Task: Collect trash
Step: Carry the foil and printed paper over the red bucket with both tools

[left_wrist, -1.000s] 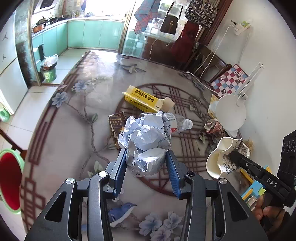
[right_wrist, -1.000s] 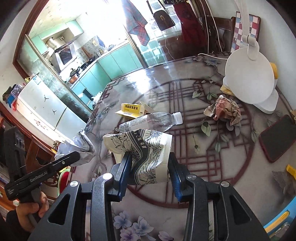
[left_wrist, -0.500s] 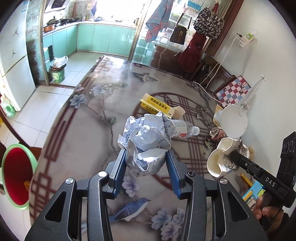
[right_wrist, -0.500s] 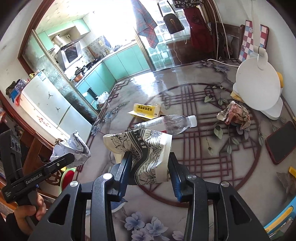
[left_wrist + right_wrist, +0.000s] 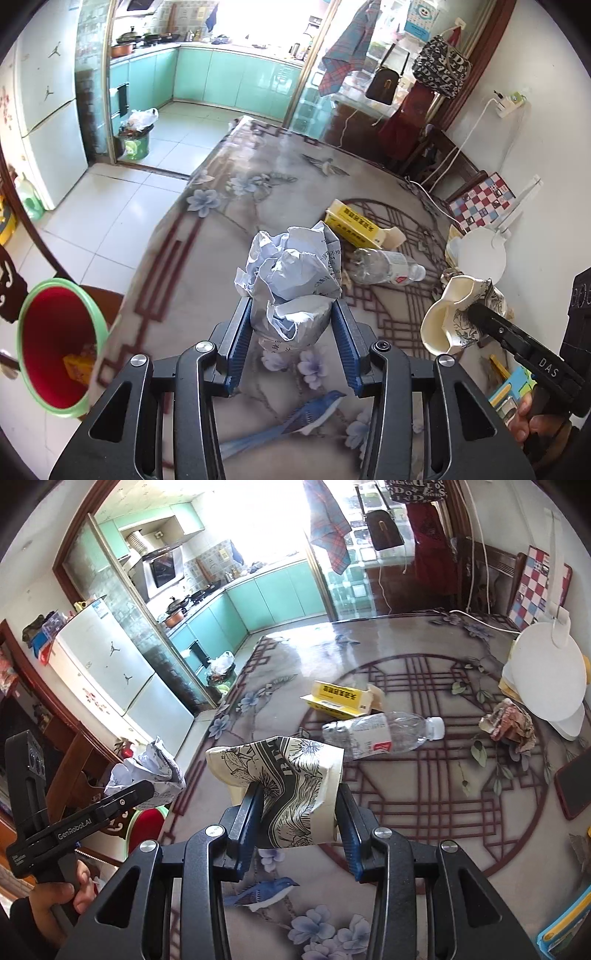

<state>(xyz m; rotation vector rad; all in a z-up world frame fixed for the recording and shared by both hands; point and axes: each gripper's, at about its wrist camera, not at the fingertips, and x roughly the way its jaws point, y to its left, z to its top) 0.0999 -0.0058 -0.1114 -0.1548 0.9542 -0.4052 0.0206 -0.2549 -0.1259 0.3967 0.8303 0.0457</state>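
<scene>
My left gripper (image 5: 291, 325) is shut on a crumpled ball of white paper (image 5: 291, 280), held above the near left part of the table. My right gripper (image 5: 299, 808) is shut on a crushed paper cup with black floral print (image 5: 291, 779), held above the table. The cup also shows in the left wrist view (image 5: 448, 321), and the paper ball in the right wrist view (image 5: 147, 771). A red bin with a green rim (image 5: 51, 343) stands on the floor left of the table. A yellow box (image 5: 354, 221), a clear plastic bottle (image 5: 384, 266) and a crumpled brownish wad (image 5: 509, 727) lie on the table.
The table (image 5: 229, 236) has a floral, glossy top. A white desk lamp (image 5: 550, 675) stands at its right side, with a dark phone (image 5: 576, 782) nearby. A small green waste bin with a bag (image 5: 136, 136) stands in the kitchen doorway.
Both grippers have pulled back and up from the table centre with their loads. The left gripper has shifted left, so the red bin now shows larger and closer.
</scene>
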